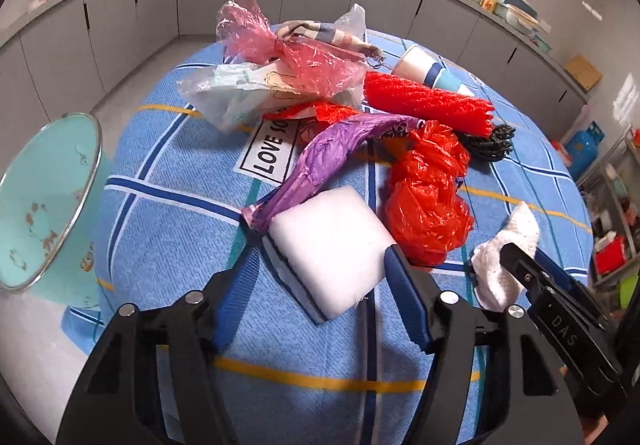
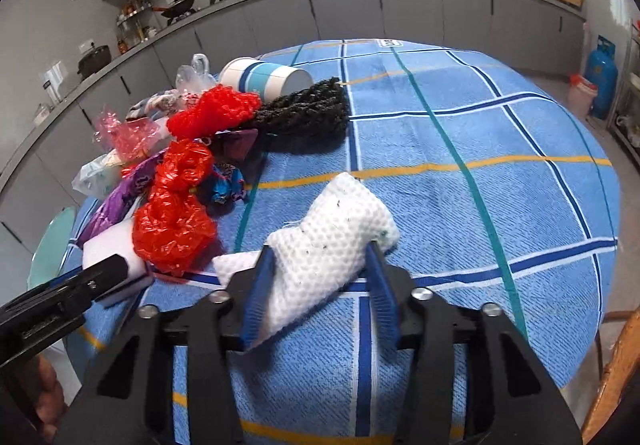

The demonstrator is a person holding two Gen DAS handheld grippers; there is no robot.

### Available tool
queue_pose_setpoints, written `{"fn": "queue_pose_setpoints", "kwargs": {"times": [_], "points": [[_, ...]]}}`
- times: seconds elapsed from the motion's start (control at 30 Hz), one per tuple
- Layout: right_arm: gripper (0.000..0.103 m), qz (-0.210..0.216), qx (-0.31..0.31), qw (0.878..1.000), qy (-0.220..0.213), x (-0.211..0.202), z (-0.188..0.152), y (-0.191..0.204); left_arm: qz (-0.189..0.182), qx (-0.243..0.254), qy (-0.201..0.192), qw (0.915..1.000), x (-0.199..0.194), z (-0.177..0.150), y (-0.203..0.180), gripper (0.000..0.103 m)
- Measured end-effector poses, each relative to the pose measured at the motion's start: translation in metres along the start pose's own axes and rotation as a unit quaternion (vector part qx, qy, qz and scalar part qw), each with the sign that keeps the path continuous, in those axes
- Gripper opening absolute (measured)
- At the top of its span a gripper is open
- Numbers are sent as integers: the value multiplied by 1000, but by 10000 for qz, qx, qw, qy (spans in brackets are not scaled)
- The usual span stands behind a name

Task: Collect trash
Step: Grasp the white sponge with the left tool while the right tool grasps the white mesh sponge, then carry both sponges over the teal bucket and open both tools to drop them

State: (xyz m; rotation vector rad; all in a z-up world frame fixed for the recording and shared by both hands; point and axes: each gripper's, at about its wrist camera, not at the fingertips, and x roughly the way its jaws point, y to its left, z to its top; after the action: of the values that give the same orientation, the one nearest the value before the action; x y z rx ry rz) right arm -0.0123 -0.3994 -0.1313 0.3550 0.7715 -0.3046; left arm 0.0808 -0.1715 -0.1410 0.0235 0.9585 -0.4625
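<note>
A heap of trash lies on the blue checked tablecloth (image 1: pixel 168 181): a red plastic bag (image 1: pixel 430 201), a purple bag (image 1: pixel 320 161), a pink bag (image 1: pixel 280 45), a red foam net (image 1: pixel 428 101), a paper cup (image 1: pixel 424 67). My left gripper (image 1: pixel 320 273) is closed around a white foam block (image 1: pixel 328 249) that rests on the cloth. My right gripper (image 2: pixel 320 265) is shut on a white foam net (image 2: pixel 332 233), also seen in the left wrist view (image 1: pixel 508 249). The foam block (image 2: pixel 116 257) shows at the left of the right wrist view.
A light-blue bin (image 1: pixel 44 201) stands off the table's left edge. A black mesh bundle (image 2: pixel 304 113) and a cup (image 2: pixel 264 77) lie at the far side of the heap. Grey kitchen cabinets (image 2: pixel 360 13) run behind the table. A wooden chair (image 2: pixel 616 377) is at the right.
</note>
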Motion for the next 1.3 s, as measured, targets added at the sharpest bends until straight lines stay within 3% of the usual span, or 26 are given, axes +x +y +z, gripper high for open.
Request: {"fn": "queue_pose_setpoints", "kwargs": {"times": [0.1, 0.2, 0.6, 0.87, 1.3], "points": [[29, 74, -75, 9999, -39, -2, 1, 1, -72, 82, -45, 9999, -1, -2, 0, 52], [25, 98, -172, 9997, -164, -7, 1, 5, -181, 168, -23, 9997, -4, -6, 3, 49], [24, 84, -363, 9957, -843, -49, 8, 27, -281, 683, -471, 9962, -64, -23, 21, 48], [25, 325, -588, 9924, -1029, -65, 14, 58, 7, 431, -1038, 9937, -106, -14, 59, 48], [25, 1250, -1388, 9762, -1104, -69, 24, 167, 1053, -437, -1719, 9785, -159, 4, 168, 49]]}}
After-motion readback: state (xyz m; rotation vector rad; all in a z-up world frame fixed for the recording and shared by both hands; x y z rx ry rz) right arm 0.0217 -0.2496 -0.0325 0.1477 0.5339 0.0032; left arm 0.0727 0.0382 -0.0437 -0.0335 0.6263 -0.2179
